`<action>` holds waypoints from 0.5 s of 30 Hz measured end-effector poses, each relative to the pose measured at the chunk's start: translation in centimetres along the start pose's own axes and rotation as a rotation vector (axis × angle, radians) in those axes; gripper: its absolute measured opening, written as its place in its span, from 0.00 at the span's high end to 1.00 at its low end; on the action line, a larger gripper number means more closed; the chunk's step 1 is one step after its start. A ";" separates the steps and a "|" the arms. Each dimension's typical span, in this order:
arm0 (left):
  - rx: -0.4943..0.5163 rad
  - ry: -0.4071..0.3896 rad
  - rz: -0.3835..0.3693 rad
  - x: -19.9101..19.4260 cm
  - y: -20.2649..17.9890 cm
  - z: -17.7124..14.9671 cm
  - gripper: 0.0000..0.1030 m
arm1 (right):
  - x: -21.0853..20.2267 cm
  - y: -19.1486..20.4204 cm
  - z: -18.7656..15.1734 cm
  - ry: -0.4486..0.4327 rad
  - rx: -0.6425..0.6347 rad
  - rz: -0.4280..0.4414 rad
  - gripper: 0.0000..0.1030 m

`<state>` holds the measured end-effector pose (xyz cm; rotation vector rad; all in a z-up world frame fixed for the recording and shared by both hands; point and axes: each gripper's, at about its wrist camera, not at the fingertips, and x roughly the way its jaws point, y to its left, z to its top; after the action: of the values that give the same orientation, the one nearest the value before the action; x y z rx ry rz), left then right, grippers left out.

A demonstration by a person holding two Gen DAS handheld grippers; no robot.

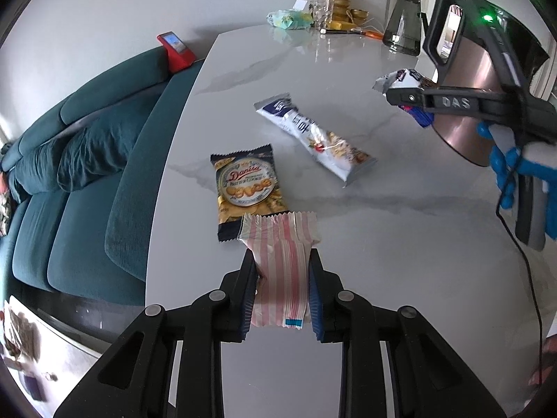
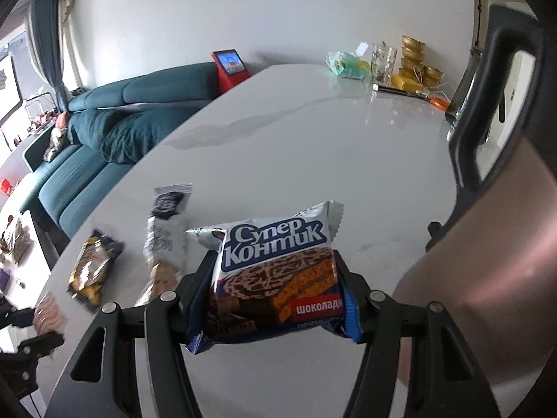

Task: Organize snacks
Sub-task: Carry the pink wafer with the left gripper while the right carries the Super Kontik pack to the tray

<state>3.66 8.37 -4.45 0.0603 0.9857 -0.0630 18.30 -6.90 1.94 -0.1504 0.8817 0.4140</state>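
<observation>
Snacks lie on a marble table [image 1: 348, 226] beside a teal sofa [image 1: 87, 174]; both fingers grip packets.

Two low wrist views along claws, sharing the marble table [image 1: 348, 209].

Open tabletop [image 2: 313, 160] ahead — copper kettle [image 2: 487, 278] crowding right side

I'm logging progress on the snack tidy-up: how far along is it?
Nothing looks sorted yet. In hand: the left tongs grip a pink striped packet, and the right tongs grip a Super Kontik chocolate snack near a copper bin. Left: the Danisa cookie bag and the long white wrapper still lie on the table.
</observation>
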 end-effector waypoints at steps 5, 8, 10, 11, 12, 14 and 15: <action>-0.001 -0.008 -0.010 -0.6 -0.9 0.4 0.78 | -2.9 0.3 -1.7 -0.007 -0.012 0.035 0.40; 0.003 -0.012 -0.013 -0.8 -1.3 0.8 0.78 | -4.5 0.3 -3.0 -0.003 -0.014 0.053 0.40; 0.003 -0.014 -0.016 -1.0 -1.6 1.0 0.78 | -5.4 0.4 -4.0 0.005 -0.021 0.057 0.40; 0.003 -0.014 -0.016 -1.0 -1.8 1.0 0.78 | -5.8 0.4 -4.5 0.011 -0.022 0.059 0.40; 0.002 -0.014 -0.015 -1.1 -1.9 0.9 0.78 | -6.2 0.5 -5.1 0.017 -0.022 0.061 0.40; 0.002 -0.012 -0.017 -1.2 -2.1 0.9 0.78 | -6.8 0.6 -6.1 0.026 -0.022 0.060 0.40; 0.006 -0.011 -0.016 -1.2 -2.3 0.8 0.78 | -7.1 0.5 -6.6 0.032 -0.021 0.061 0.40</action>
<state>3.50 6.06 -3.03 0.0580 0.9751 -0.0809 9.33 -10.40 3.30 -0.1496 0.9152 0.4789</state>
